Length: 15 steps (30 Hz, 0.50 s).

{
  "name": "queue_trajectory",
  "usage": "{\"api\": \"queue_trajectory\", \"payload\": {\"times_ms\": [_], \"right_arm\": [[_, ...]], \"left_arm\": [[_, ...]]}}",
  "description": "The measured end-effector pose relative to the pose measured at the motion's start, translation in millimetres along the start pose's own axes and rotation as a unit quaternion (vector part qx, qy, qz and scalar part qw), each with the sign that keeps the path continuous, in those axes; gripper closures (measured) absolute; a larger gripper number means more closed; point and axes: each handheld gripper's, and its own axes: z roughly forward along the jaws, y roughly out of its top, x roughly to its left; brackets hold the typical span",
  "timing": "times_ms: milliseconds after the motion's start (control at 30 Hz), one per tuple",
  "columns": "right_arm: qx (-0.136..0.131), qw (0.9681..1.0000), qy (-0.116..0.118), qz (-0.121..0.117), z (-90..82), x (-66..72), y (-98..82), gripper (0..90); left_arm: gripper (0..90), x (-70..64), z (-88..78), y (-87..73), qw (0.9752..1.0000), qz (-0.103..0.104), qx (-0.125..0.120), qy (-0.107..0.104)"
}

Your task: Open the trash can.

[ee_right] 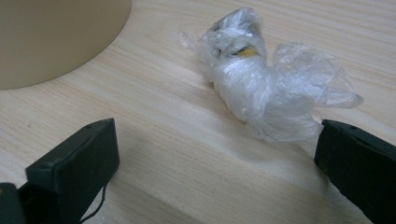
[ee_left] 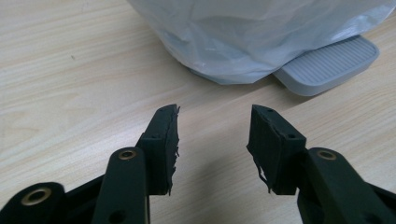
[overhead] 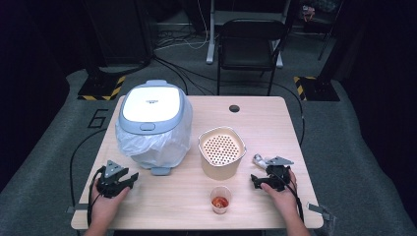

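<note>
Reaching right gripper (ee_right: pixel 219 163), jaws wide and empty, toward crumpled plastic wrap (ee_right: pixel 271 88); centre wad before closing; left gripper (ee_left: pixel 212 135) half-open, empty.

- Bare tabletop (overhead: pixel 172 196) between left gripper (overhead: pixel 129 178) and cup (overhead: pixel 221 199): passable.
- Lined bin (overhead: pixel 153 123) with pedal (ee_left: pixel 327 65) just ahead of left gripper: blocks forward travel.
- Strainer (overhead: pixel 221 151) at centre, cup close in front: narrow gap.
- Crumpled plastic wad (ee_right: pixel 271 88) ahead of right gripper (overhead: pixel 256 181).
- Far right table area (overhead: pixel 265 118): open.
</note>
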Motion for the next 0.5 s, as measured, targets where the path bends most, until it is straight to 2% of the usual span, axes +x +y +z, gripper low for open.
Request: {"api": "queue_trajectory", "payload": {"times_ms": [33, 67, 100, 133, 233, 267, 300, 433, 467, 500], "right_arm": [[0.000, 1.0000, 0.000, 0.000, 0.0, 0.0, 0.0, 0.0], [0.000, 1.0000, 0.000, 0.000, 0.0, 0.0, 0.0, 0.0], [0.000, 1.0000, 0.000, -0.001, 0.0, -0.1, 0.0, 0.0], [0.000, 1.0000, 0.000, -0.001, 0.0, -0.1, 0.0, 0.0], [0.000, 1.0000, 0.000, -0.001, 0.0, -0.1, 0.0, 0.0], [0.000, 1.0000, 0.000, 0.000, 0.0, 0.0, 0.0, 0.0], [0.000, 1.0000, 0.000, 0.000, 0.0, 0.0, 0.0, 0.0], [0.000, 1.0000, 0.000, 0.000, 0.0, 0.0, 0.0, 0.0], [0.000, 1.0000, 0.000, 0.000, 0.0, 0.0, 0.0, 0.0], [0.000, 1.0000, 0.000, 0.000, 0.0, 0.0, 0.0, 0.0]], "left_arm": [[52.8, -0.8, -2.1, 1.2, 1.0000, 0.006, 0.004, 0.000], [56.1, -3.2, -2.9, 1.3, 1.0000, 0.005, -0.007, -0.004], [58.7, -3.7, -4.4, 2.2, 0.9999, 0.006, -0.004, -0.011], [58.7, -4.9, -4.4, 2.7, 0.9998, 0.011, -0.012, -0.010], [63.4, -7.9, -6.4, 5.7, 0.9995, 0.019, -0.009, -0.022], [67.8, -9.2, -6.8, 6.6, 0.9994, 0.022, -0.011, -0.026], [67.8, -11.1, -6.8, 7.6, 0.9992, 0.023, -0.014, -0.028], [75.5, -17.5, -8.7, 14.4, 0.9978, 0.058, -0.006, -0.032], [81.2, -21.7, -8.0, 17.9, 0.9967, 0.075, -0.004, -0.032], [83.3, -23.5, -8.4, 20.0, 0.9961, 0.081, 0.001, -0.036]]}}
